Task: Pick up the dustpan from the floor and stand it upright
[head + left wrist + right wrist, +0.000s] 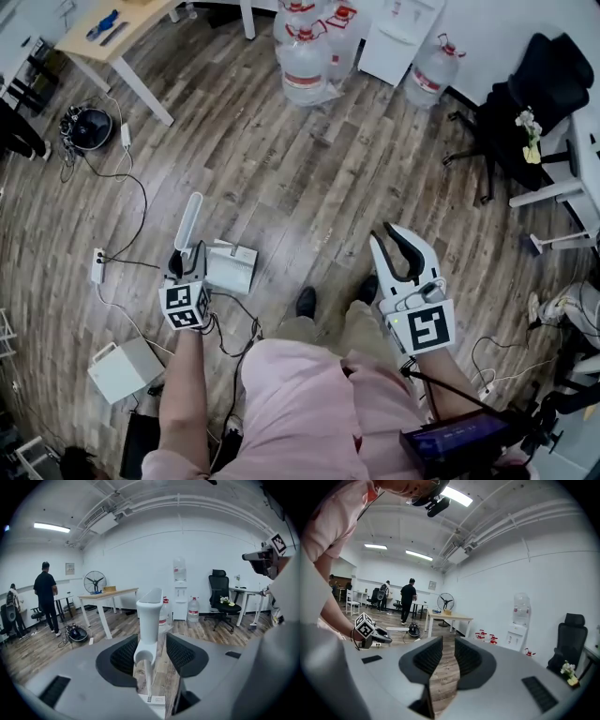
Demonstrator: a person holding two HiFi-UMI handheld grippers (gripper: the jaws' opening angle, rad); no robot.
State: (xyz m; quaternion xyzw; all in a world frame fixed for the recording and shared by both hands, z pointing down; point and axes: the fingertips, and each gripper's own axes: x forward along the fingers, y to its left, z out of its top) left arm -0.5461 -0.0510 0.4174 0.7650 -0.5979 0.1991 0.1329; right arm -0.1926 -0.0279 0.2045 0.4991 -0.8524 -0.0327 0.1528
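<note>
The white dustpan rests on the wood floor in front of my feet, its long handle rising from it. In the left gripper view the handle stands upright between the jaws, close against the left pad with a gap to the right pad, and the pan lies below. My left gripper is open around the handle. My right gripper hovers to the right over the floor, open by a narrow gap with nothing in it.
Several water bottles stand at the back, next to a wooden table and a black office chair. A power strip with cables, a round black device and a white box lie at the left. A person stands far off.
</note>
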